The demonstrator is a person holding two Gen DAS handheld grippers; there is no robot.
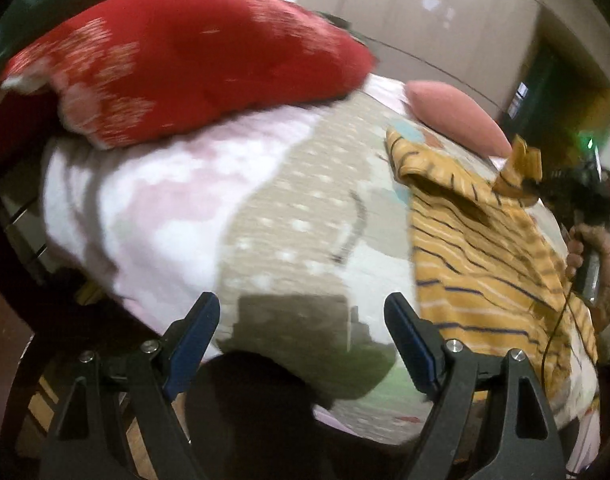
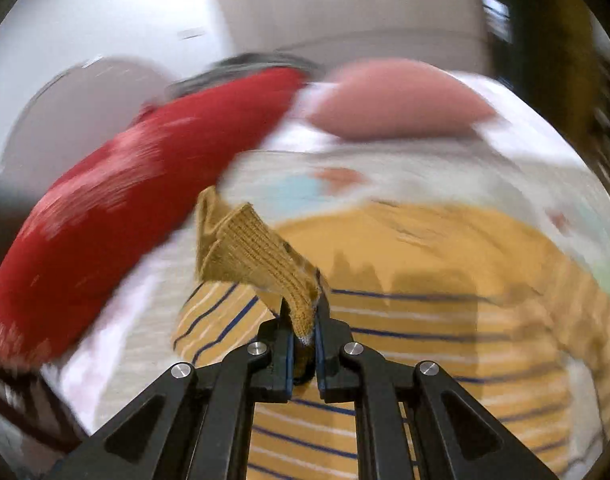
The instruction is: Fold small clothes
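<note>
Sweater cuff pinched in right tool, left tool open.

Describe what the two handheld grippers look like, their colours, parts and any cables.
Both match. The left gripper has matte black angular arms with triangular cut-outs, round silver bolt heads at the pivots, and jaws lined with dark blue pads. The right gripper is built the same way. From the left wrist view, its black handle trails a thin dark cable, and a green light glows above it.

Pale wardrobe doors, patterned bed cover, red cushion, possibly a pink pillow
</note>
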